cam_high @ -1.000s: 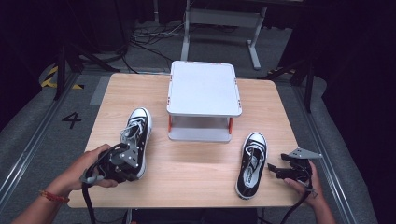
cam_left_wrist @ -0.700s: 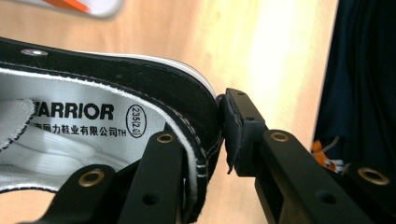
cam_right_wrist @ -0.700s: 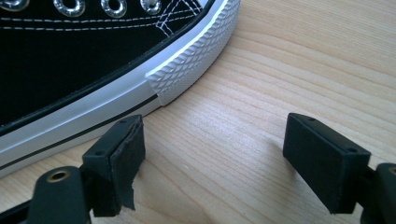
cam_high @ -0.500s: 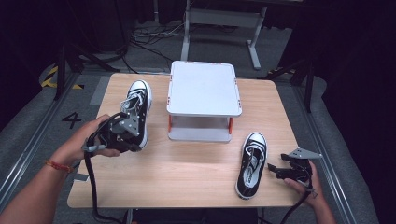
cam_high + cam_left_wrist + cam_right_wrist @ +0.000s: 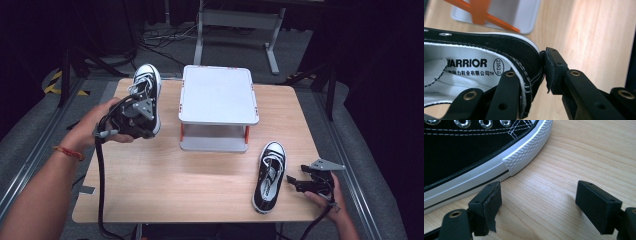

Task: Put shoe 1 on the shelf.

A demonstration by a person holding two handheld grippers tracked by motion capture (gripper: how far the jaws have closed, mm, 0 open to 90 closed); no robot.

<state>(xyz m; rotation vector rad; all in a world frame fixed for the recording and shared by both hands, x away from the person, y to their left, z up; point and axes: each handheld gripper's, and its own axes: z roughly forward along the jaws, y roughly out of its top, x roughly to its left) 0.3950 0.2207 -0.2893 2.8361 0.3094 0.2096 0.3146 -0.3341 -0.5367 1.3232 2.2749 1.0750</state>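
In the high view, a black sneaker (image 5: pixel 148 95) is held above the table's (image 5: pixel 165 175) far left corner by the left gripper (image 5: pixel 136 116), beside a white two-tier rack (image 5: pixel 218 95). In the left gripper view, its heel collar (image 5: pixel 529 75) is clamped between the jaws. In the right gripper view, the right gripper (image 5: pixel 537 202) is spread wide, empty, just beside a second sneaker (image 5: pixel 474 157) lying on the table.

A small shelf (image 5: pixel 218 95) is standing in the middle of the table (image 5: pixel 165 185), toward the back. To its left, one shoe (image 5: pixel 148 92) is hanging above the table's back left part, with the left gripper (image 5: pixel 134 117) clamping its heel. The other shoe (image 5: pixel 269 175) is lying on the table in front of the shelf and to the right. The right gripper (image 5: pixel 295 182) is sitting just to the right of that shoe, near the table's right edge.
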